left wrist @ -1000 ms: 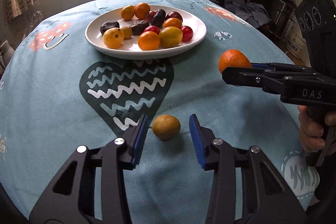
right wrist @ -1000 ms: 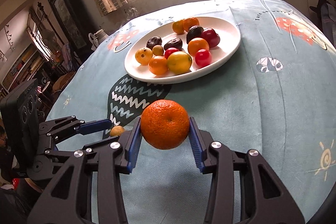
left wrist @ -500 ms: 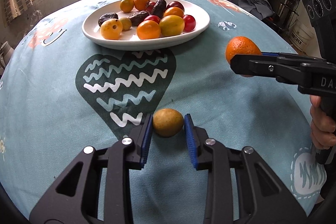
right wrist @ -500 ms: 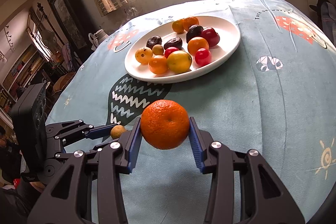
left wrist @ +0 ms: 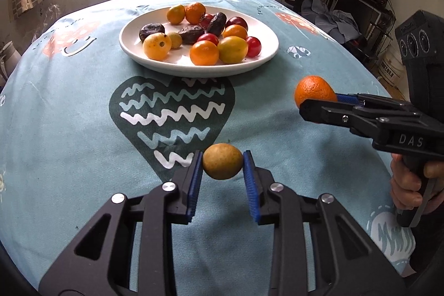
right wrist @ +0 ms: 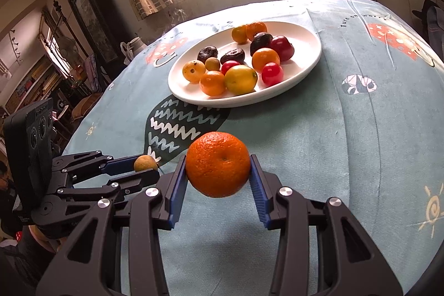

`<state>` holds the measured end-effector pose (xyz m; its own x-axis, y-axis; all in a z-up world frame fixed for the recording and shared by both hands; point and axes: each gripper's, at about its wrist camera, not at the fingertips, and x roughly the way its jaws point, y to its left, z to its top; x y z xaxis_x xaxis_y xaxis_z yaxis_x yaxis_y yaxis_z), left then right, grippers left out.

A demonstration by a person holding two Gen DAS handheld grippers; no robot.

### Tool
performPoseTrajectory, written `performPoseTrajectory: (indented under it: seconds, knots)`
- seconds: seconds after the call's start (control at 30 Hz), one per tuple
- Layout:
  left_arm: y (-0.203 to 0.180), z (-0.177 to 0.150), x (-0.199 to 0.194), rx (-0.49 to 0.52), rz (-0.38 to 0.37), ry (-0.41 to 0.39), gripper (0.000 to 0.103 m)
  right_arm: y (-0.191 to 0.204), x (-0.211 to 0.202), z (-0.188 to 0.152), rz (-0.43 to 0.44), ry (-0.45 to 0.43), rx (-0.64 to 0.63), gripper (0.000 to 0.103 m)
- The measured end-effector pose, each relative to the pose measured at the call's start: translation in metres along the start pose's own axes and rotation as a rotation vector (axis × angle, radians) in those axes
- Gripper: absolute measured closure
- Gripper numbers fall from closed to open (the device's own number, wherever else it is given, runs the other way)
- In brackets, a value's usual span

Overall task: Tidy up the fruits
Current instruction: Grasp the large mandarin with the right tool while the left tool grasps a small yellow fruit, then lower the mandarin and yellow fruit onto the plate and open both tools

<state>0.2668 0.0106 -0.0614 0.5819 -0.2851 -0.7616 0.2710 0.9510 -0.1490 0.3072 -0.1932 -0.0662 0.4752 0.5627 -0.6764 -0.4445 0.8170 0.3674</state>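
My left gripper [left wrist: 222, 165] is shut on a small brown-yellow fruit [left wrist: 222, 161] and holds it a little above the cloth; it also shows in the right wrist view [right wrist: 145, 163]. My right gripper [right wrist: 217, 167] is shut on an orange [right wrist: 217, 164], held above the table; the orange shows at the right of the left wrist view [left wrist: 313, 93]. A white plate [left wrist: 266, 57] with several fruits, orange, yellow, red and dark, stands further back at the table's middle, also in the right wrist view [right wrist: 310, 65].
The round table has a light blue cloth [left wrist: 69, 113] with a dark heart print [left wrist: 172, 113]. A window and wall lie behind. Furniture and clutter stand to the right [left wrist: 355, 10]; a dark cabinet [right wrist: 86, 7] stands to the left.
My left gripper closed on the small brown-yellow fruit and lifted it off the cloth. My right gripper kept hold of the orange and stayed nearly still.
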Motion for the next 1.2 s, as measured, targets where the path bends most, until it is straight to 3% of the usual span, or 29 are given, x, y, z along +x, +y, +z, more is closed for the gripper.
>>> performPoseTrajectory:
  seconds: [0.13, 0.27, 0.43, 0.67, 0.93, 1.2]
  knots:
    - [0.007, 0.027, -0.02, 0.023, 0.018, -0.037, 0.073, 0.002, -0.022, 0.017, 0.051, -0.091, 0.009, 0.059]
    - [0.023, 0.069, -0.04, -0.013, 0.012, -0.095, 0.073, 0.003, -0.042, 0.048, 0.031, -0.185, -0.008, 0.059]
    - [0.039, 0.128, -0.041, -0.049, 0.064, -0.154, 0.073, -0.008, -0.042, 0.099, -0.01, -0.254, 0.024, 0.059]
    - [0.058, 0.174, 0.021, -0.117, 0.144, -0.099, 0.074, -0.022, 0.022, 0.138, -0.094, -0.149, -0.047, 0.059]
    - [0.07, 0.18, 0.079, -0.111, 0.203, -0.046, 0.073, -0.037, 0.074, 0.14, -0.114, -0.089, -0.058, 0.059]
    - [0.078, 0.183, 0.1, -0.109, 0.225, -0.028, 0.073, -0.037, 0.097, 0.142, -0.112, -0.063, -0.076, 0.059]
